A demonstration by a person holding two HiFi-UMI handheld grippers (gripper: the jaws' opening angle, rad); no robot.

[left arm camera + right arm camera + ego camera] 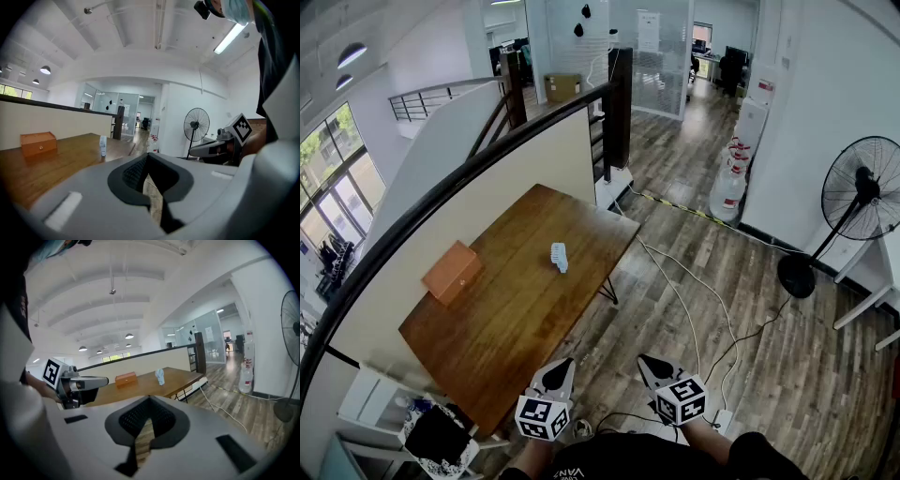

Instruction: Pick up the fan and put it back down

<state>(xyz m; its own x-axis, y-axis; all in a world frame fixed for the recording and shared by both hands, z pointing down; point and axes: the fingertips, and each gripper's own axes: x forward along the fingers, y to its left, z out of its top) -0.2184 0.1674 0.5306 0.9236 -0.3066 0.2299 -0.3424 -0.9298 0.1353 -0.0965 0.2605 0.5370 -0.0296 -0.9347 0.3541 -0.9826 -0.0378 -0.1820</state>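
Fan (559,257) — apparently — well ahead of jaws

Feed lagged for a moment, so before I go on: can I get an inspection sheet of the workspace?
Surface: wooden table, plain top.
Job's things: small white object, possibly a mini fan, too small to tell, upright mid-table and untouched.
Clutter: orange-brown box on the table's half-wall side.
Grippers: left gripper and right gripper, jaws shut, both empty, short of the table's near end.
Cables: white cable and black cable trail over the floor right of the table.
Surroundings: pedestal fan on the floor at right; water bottles by the wall; dark railing behind the table.
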